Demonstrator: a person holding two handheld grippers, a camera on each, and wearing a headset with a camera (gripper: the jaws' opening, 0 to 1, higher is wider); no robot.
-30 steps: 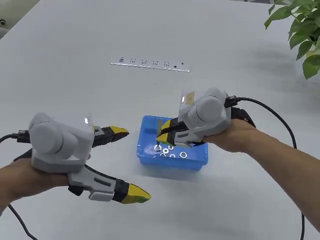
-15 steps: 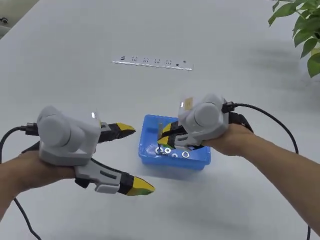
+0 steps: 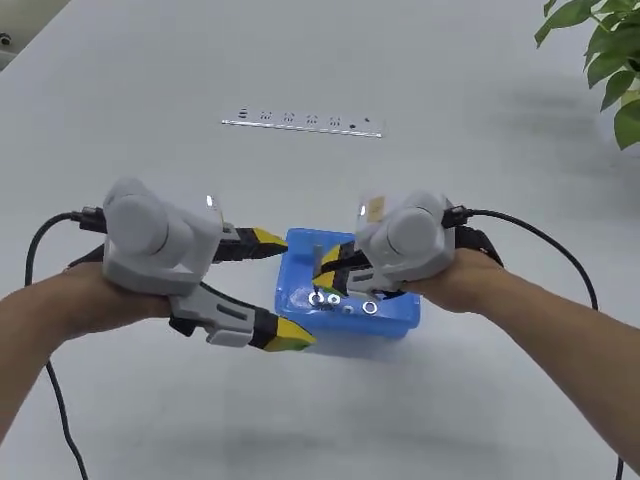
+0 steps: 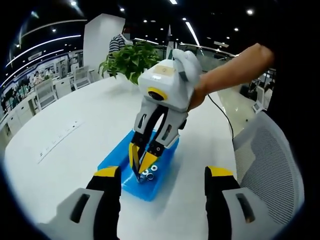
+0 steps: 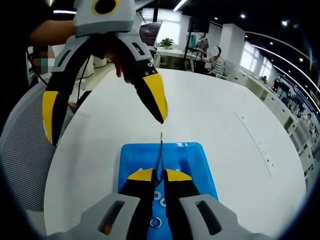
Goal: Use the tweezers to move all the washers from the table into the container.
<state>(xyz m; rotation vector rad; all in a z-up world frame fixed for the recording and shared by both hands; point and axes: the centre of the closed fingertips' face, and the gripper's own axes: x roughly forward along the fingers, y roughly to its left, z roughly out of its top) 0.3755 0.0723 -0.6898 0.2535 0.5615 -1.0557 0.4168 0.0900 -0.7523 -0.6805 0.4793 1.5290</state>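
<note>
Washers (image 3: 345, 303): lying flat in a small cluster on the floor of the blue container (image 3: 340, 328), just under the jaws of the right gripper (image 3: 330, 275). Clamping the tweezers (image 5: 161, 150) there between jaws pressed together. Running with the long axis straight along those jaws, thin tips pointing forward, away from the gripper and over the container floor toward its far rim. Facing this from the opposite side with the left gripper (image 3: 287, 290), jaws standing wide apart and gripping nothing. Bracketing that end of the container, one yellow tip just beside a corner and the other just in front of the near wall.

Carrying a pale sticker (image 3: 375, 208) on top of the right gripper, too small for reading. Lying well beyond both grippers on the white table (image 3: 150, 130): a flat power strip (image 3: 300, 123) with a row of sockets, markings not readable. Showing a green plant (image 3: 605, 55) far off to the right gripper's outer side, and trailing a black cable (image 3: 545, 240) behind that gripper.
</note>
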